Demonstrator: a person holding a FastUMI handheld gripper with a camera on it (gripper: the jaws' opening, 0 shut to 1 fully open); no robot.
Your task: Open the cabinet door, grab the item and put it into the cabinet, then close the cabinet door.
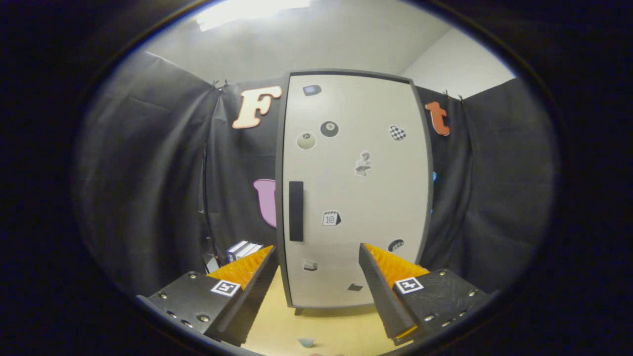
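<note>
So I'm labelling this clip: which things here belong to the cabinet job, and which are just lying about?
Job:
cabinet door, shut
black handle
gripper, fingers open and empty

Lying about:
stickers on the door
small box left of the cabinet
pale blue piece on the table

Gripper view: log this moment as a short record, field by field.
cabinet: stands upright on the tan floor, just beyond the fingers
cabinet door: shut, with stickers across its front
handle: dark vertical bar near the door's left edge, untouched
gripper: open, fingers spread apart, nothing between them, pointing at the lower door
boxes: small pale ones beside the cabinet, behind the left finger, partly hidden
small light blue thing: on the floor between the fingers, too small to identify
task stage: door not yet opened
</note>
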